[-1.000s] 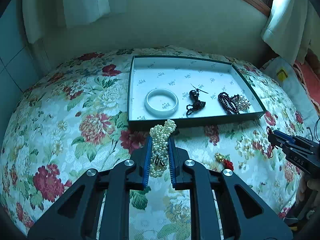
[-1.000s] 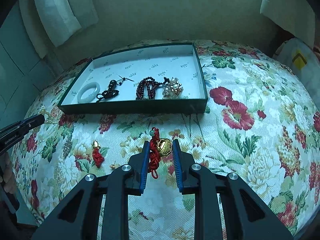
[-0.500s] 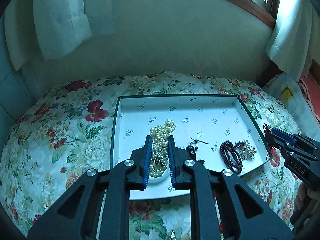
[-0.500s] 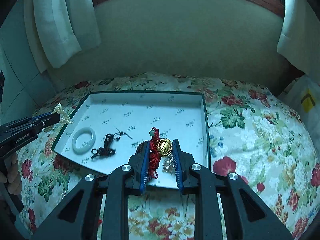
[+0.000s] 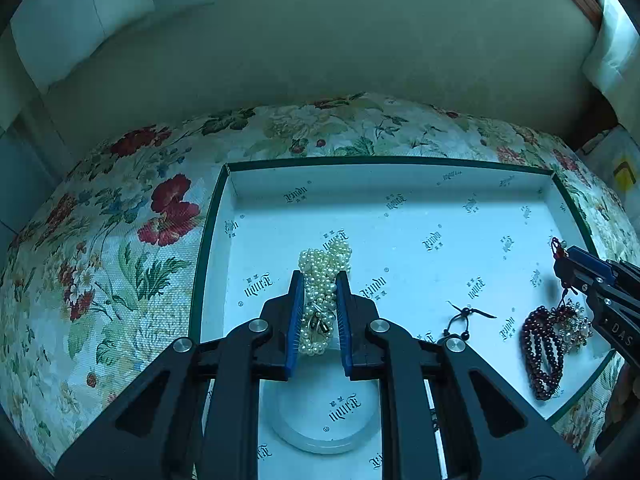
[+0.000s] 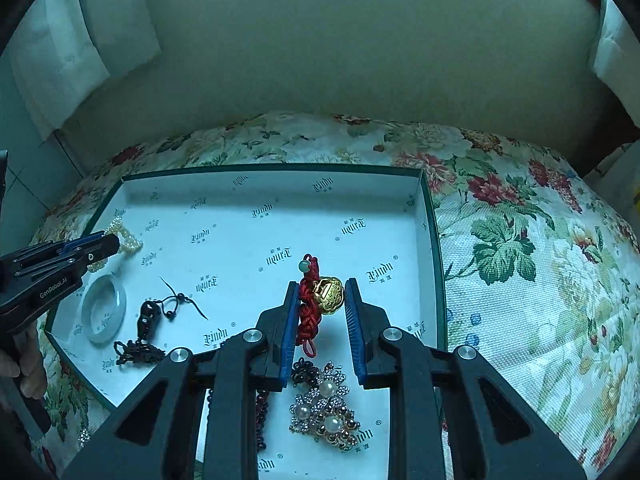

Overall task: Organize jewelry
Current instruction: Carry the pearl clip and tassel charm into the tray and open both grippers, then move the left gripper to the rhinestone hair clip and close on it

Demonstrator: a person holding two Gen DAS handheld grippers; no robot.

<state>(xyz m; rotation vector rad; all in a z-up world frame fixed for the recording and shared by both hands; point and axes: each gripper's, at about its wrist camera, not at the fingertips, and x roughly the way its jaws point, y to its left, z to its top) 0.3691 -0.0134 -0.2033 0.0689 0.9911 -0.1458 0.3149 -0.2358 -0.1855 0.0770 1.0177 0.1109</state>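
Observation:
My left gripper (image 5: 319,276) is shut on a bunch of cream pearls (image 5: 323,280) and hangs over the left half of the green-edged box (image 5: 208,232), just above the pale jade bangle (image 5: 320,436). In the right wrist view my right gripper (image 6: 322,286) is shut on a red knotted cord with a gold charm (image 6: 326,292), held over the box's (image 6: 434,240) right part above a pearl and rhinestone brooch (image 6: 324,408). The left gripper (image 6: 108,246) shows at that view's left edge, the right gripper (image 5: 560,256) at the left wrist view's right edge.
Inside the box lie a black corded pendant (image 6: 146,320), the bangle (image 6: 105,308) and dark red beads (image 5: 544,352). The box rests on a flowered bedspread (image 6: 520,260). A wall and white curtains (image 6: 80,40) stand behind. A person's hand (image 6: 28,368) holds the left gripper's handle.
Both grippers have moved forward from above the bedspread to over the box, each keeping its hold. The box now fills the lower part of both views.

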